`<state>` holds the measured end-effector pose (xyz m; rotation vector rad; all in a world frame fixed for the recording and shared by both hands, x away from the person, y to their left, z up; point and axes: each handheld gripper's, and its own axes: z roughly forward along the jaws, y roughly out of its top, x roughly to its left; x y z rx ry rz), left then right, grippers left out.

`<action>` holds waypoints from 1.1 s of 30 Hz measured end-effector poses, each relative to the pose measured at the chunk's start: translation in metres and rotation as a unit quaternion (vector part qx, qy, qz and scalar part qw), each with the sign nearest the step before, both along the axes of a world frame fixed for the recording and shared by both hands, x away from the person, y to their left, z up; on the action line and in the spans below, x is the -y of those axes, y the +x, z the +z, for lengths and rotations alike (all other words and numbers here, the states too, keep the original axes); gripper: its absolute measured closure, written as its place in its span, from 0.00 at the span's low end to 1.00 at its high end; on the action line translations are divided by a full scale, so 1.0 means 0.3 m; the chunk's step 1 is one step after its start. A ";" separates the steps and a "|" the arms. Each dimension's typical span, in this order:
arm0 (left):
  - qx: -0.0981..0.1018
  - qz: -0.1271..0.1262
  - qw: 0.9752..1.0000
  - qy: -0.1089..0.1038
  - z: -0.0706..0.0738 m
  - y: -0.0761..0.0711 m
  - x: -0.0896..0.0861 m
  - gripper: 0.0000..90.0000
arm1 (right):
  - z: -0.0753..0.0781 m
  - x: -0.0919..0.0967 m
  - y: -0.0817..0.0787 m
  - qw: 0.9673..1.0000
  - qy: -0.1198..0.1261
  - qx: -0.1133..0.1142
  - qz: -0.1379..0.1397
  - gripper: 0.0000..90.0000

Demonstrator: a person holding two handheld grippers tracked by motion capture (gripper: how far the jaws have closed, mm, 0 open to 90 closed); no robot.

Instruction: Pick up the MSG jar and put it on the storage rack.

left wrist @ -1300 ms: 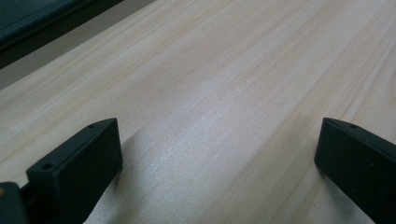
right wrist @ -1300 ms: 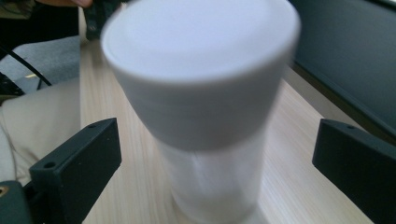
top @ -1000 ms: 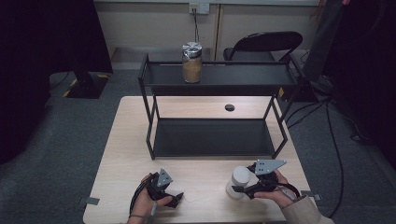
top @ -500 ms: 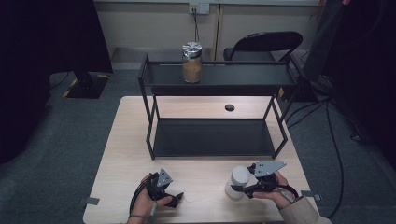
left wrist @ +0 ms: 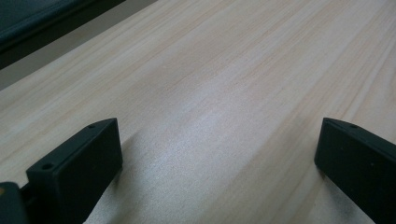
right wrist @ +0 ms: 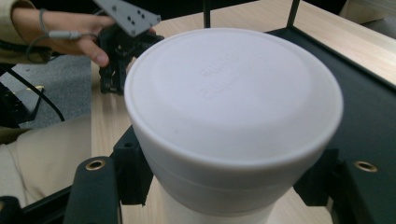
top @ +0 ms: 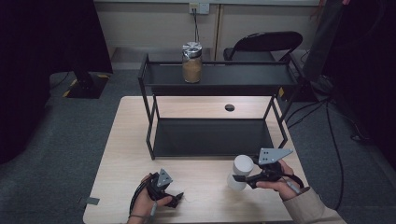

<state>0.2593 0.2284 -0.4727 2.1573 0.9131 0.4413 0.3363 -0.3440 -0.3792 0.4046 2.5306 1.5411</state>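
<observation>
A white cylindrical container with a wide white lid (top: 241, 171) hangs tilted just above the table's near right part, in front of the rack. My right gripper (top: 239, 178) is shut on it just under the lid. In the right gripper view the lid (right wrist: 233, 93) is close up, with both black jaws pressed to the container's sides below it (right wrist: 224, 186). My left gripper (top: 175, 199) rests on the wooden table (top: 126, 140) at the near left. Its jaws stand wide open over bare wood (left wrist: 219, 158).
A black two-level metal rack (top: 215, 137) stands across the middle of the table. A glass jar of brown powder with a metal lid (top: 192, 63) sits on its top shelf. A cable hole (top: 229, 108) lies behind the lower shelf. A black chair (top: 261, 44) stands beyond.
My right gripper has risen with the white container, which has come off the table and now tilts. The left gripper has stayed put.
</observation>
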 end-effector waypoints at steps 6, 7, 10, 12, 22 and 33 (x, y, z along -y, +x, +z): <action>0.000 0.000 1.000 0.000 0.000 0.000 0.000 0.00 | 0.082 0.003 0.024 1.000 0.001 -0.003 -0.001 0.39; 0.000 0.000 1.000 0.000 0.000 0.000 0.000 0.00 | 0.097 0.003 0.028 1.000 0.001 -0.004 -0.001 0.39; 0.000 0.000 1.000 0.000 0.000 0.000 0.000 0.00 | 0.147 -0.004 0.039 1.000 -0.008 0.001 0.000 0.39; 0.000 0.000 1.000 -0.001 -0.001 0.000 0.000 0.00 | 0.183 -0.007 0.052 1.000 -0.010 0.001 0.000 0.39; 0.000 0.000 1.000 0.000 0.000 0.000 0.000 0.00 | 0.349 -0.009 0.091 1.000 -0.001 0.012 -0.013 0.39; 0.001 0.001 1.000 -0.003 -0.003 -0.001 0.000 0.00 | 0.504 -0.020 0.121 0.999 -0.013 0.019 -0.026 0.39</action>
